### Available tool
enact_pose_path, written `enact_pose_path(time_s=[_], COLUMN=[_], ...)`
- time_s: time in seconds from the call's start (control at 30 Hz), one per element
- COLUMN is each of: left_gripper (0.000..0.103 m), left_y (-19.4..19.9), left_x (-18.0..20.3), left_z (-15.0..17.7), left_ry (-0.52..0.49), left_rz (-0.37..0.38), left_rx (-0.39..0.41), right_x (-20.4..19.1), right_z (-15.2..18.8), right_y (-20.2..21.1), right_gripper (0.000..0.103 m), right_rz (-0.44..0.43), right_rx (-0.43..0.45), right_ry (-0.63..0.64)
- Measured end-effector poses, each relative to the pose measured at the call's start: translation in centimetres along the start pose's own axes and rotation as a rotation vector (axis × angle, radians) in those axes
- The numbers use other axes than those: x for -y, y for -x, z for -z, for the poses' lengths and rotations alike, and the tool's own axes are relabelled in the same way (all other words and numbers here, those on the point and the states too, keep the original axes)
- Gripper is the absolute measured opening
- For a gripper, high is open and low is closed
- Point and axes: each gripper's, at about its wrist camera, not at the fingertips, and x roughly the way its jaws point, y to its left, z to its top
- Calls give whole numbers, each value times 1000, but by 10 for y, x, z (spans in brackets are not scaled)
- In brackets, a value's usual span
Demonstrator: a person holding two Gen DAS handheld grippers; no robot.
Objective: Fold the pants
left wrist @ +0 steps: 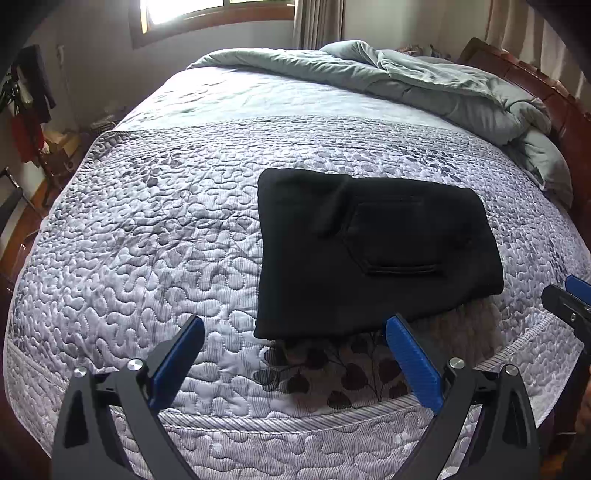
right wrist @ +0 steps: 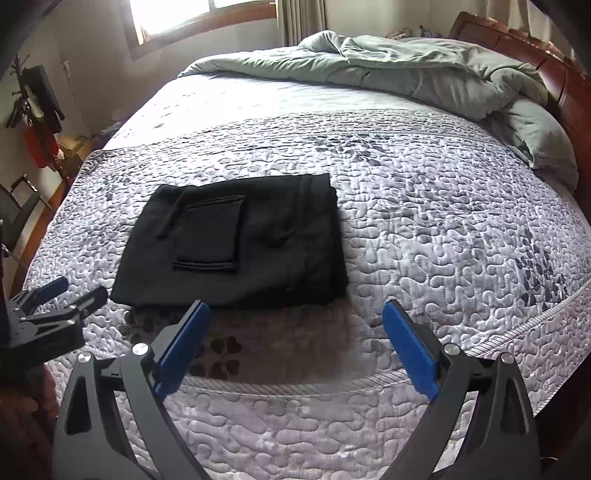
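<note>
- both jaws stand wide apart with nothing between them: left gripper, right gripper, each with blue pads.
- folded black fabric pants lie flat in a rectangle, back pocket up, on the grey quilted bedspread, just beyond the fingertips.
- rumpled pale green duvet lies at the far end.

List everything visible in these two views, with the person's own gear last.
Folded black fabric pants: one, black, pocket up, on the quilt near the bed's front edge.
Grey-white quilted bedspread: one, covering the bed.
Pale green rumpled comforter: one, bunched by the headboard.
Reddish-brown wooden headboard: one, far right.
Wood-framed window: one, bright, back wall.
Left gripper: one, black with blue pads, open, empty.
Right gripper: one, same colours, open, empty.
</note>
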Motion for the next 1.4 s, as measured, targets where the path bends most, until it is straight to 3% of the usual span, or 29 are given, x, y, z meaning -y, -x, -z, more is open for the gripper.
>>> enact_pose_path(time_s=[0.33, 0.57, 1.4], left_gripper=[99, 99, 99], left_y=[-3, -1, -11], left_x=[8, 10, 11], left_z=[6, 6, 7], left_ry=[-16, -21, -23], left_rz=[3, -15, 1], left_rx=[-38, -9, -45], right_x=[-9, -9, -7], right_z=[2, 2, 0], right_y=[3, 0, -11], right_gripper=[94, 95, 95], right_rz=[-31, 0, 4], right_rx=[12, 17, -2], right_ry=[18, 31, 26])
